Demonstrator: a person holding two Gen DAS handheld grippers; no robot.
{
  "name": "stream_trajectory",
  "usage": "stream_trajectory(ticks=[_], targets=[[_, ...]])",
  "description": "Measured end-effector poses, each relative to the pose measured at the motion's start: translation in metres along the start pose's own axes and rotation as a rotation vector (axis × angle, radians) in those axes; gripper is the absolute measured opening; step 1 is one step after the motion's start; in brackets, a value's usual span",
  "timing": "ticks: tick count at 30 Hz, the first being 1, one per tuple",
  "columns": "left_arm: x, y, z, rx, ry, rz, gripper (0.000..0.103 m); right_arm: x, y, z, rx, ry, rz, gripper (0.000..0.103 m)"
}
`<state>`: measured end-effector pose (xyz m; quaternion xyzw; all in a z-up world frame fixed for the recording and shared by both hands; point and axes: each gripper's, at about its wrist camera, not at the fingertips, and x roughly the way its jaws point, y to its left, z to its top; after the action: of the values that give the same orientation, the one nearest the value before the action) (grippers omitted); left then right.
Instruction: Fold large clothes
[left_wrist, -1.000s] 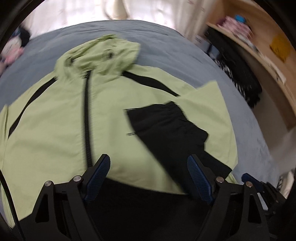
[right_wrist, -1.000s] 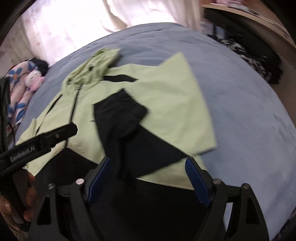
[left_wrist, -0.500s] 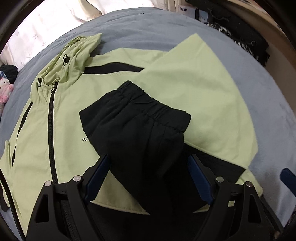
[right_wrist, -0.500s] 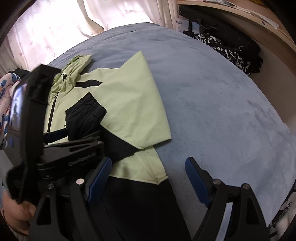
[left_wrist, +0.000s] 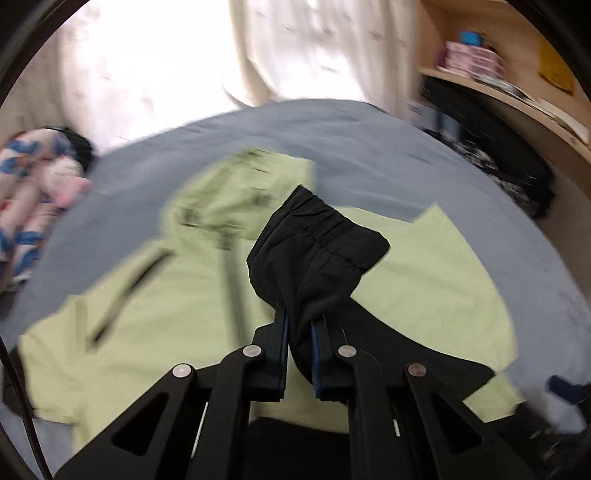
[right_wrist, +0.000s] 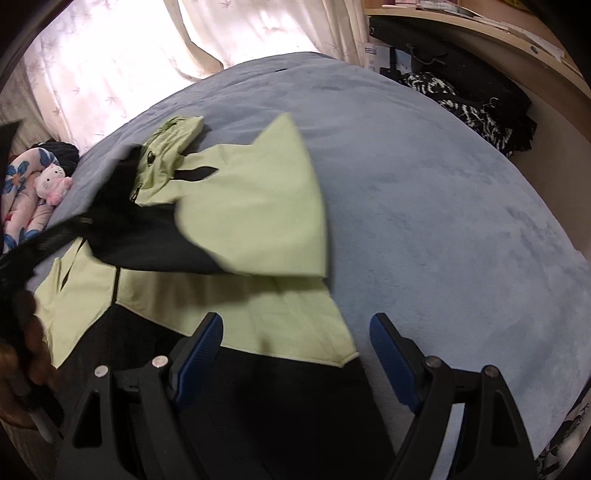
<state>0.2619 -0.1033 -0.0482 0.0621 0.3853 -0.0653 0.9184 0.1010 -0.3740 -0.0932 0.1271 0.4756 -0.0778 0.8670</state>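
A light green jacket (left_wrist: 155, 332) with black zip, black trim and black hem lies front-up on a grey-blue bed (left_wrist: 354, 140). Its right sleeve is folded across the chest, ending in a black cuff (left_wrist: 317, 243). My left gripper (left_wrist: 300, 325) is shut on the black cuff and holds it raised above the jacket. In the right wrist view the jacket (right_wrist: 251, 206) shows with the sleeve lifted at the left. My right gripper (right_wrist: 295, 339) is open and empty above the jacket's lower right hem, near the black band (right_wrist: 280, 398).
A soft toy and patterned pillows (right_wrist: 48, 181) lie at the bed's far left. White curtains (right_wrist: 147, 44) hang behind the bed. A wooden shelf (right_wrist: 480, 22) and dark clothes (right_wrist: 480, 107) stand along the right side. Bare bed surface (right_wrist: 443, 221) spreads right of the jacket.
My left gripper has closed on the black cuff and lifted it up from the jacket. My right gripper has stayed open, low by the hem.
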Motion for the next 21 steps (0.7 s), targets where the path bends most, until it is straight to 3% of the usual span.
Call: stream_trajectory(ticks=[2,3,5,8,13,15,21], targets=[[0.003,0.032,-0.018,-0.054,0.025,0.041,0.014,0.004,0.007,-0.001,-0.007,0.019,0.01,0.082],[0.007,0.047,-0.03,-0.09,0.056,0.045,0.024,0.007,0.011,-0.002,-0.011,0.029,0.018,0.082],[0.02,0.072,-0.056,-0.163,0.148,0.04,0.032,0.011,0.021,-0.004,-0.025,0.047,0.028,0.082],[0.029,0.095,-0.085,-0.257,0.231,-0.004,0.033,0.012,0.036,-0.007,-0.062,0.053,0.028,0.082],[0.036,0.131,-0.1,-0.417,0.247,-0.217,0.04,0.009,0.053,-0.007,-0.091,0.046,0.034,0.082],[0.043,0.142,-0.098,-0.452,0.249,-0.257,0.049,0.009,0.056,-0.007,-0.099,0.045,0.028,0.082],[0.075,0.157,-0.095,-0.494,0.306,-0.363,0.049,0.015,0.051,-0.006,-0.075,0.066,0.025,0.082]])
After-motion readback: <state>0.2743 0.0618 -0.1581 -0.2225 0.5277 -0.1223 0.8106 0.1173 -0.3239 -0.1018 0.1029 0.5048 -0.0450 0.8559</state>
